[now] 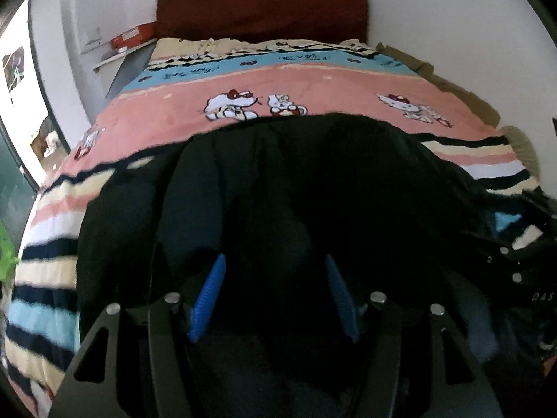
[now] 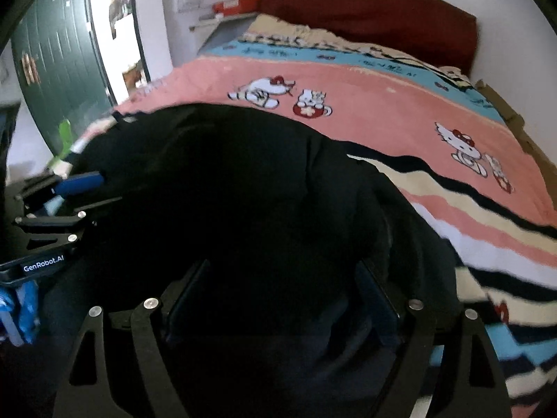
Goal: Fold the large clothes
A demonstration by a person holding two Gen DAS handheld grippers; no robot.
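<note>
A large black garment (image 1: 296,174) lies bunched on the near half of the bed and fills the lower part of both wrist views (image 2: 226,174). My left gripper (image 1: 275,296) hangs over it, its blue pads (image 1: 209,299) wide apart with only dark cloth showing between them, and no pad pressing on it. My right gripper (image 2: 282,296) is also over the garment, jaws spread wide. In the right wrist view the left gripper's blue finger (image 2: 80,181) reaches in at the garment's left edge. The garment's folds are too dark to make out.
The bed wears a pink, blue and striped cartoon-cat cover (image 1: 313,80). A dark red headboard (image 1: 261,10) stands against the white wall. Left of the bed are a shelf with a red box (image 1: 132,38) and a green door (image 2: 59,62). Brown cardboard (image 1: 463,94) lines the right side.
</note>
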